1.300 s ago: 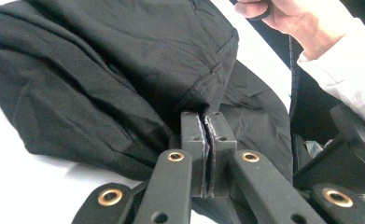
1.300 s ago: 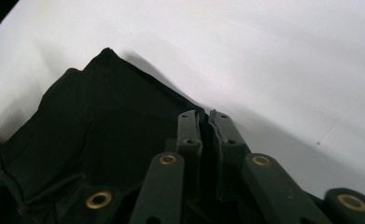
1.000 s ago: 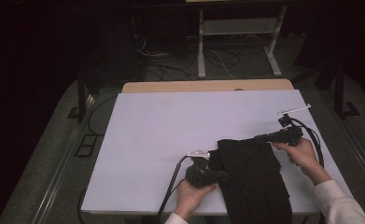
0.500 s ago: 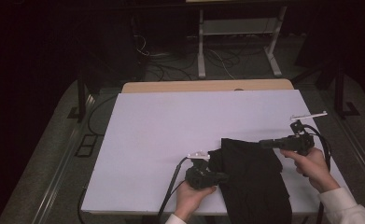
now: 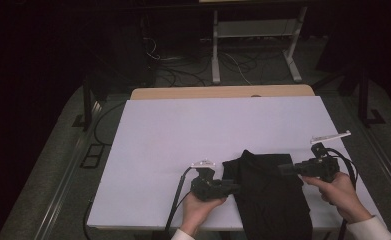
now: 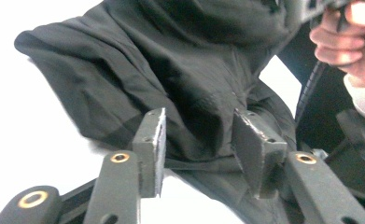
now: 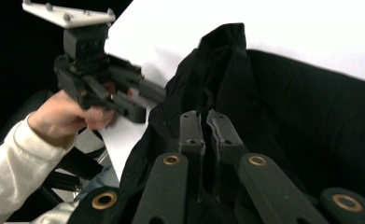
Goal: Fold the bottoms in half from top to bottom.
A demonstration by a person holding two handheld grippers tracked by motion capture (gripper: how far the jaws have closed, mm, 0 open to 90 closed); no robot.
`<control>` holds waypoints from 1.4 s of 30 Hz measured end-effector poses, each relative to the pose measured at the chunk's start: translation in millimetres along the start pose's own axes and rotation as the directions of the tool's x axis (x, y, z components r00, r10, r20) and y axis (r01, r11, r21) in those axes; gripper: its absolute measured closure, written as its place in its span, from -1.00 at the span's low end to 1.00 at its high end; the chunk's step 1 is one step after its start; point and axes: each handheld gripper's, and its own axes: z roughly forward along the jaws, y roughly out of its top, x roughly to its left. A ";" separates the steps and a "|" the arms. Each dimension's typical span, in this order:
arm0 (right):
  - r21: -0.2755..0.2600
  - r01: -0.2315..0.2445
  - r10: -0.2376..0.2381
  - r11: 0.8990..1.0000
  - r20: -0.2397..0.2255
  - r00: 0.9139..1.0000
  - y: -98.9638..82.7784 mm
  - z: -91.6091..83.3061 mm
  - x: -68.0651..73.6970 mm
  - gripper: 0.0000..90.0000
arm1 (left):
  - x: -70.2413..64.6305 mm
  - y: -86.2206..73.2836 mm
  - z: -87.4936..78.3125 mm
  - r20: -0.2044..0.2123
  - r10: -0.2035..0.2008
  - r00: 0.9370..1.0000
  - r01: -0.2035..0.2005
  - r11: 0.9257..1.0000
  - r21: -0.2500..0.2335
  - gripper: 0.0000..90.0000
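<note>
The left hand-held gripper [image 6: 201,144] has just been opening, its jaws now loose around the black garment [image 5: 268,195]. The right hand-held gripper [image 7: 207,135] has drawn rightward, seemingly pinching a fold shut. The cloth is probably being spread across the tabletop [image 5: 193,130].

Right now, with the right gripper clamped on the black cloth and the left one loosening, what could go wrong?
1. The left gripper has just been opening; its pads stand apart around a fold of the black garment, so that side may slump if the right pulls.
2. The right gripper pinches just a thin ridge of cloth, which could slip out.
3. The garment's near end hangs over the table edge and may drag it off.
</note>
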 end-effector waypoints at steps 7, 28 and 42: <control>0.013 0.008 -0.008 1.000 -0.019 1.000 -12.2 -6.1 8.0 0.86 | 3.4 7.1 -2.0 -0.005 -0.003 1.000 0.003 1.000 -0.011 -0.03; 0.039 0.030 -0.028 0.999 -0.039 0.999 -45.2 -15.3 31.0 0.86 | -1.4 23.4 -7.8 0.016 0.040 0.999 -0.039 0.997 -0.074 -0.31; 0.119 0.036 -0.029 0.992 -0.059 0.998 -65.9 -21.1 35.1 0.86 | -1.2 28.4 -13.6 -0.006 0.048 0.999 -0.049 0.994 -0.098 -0.39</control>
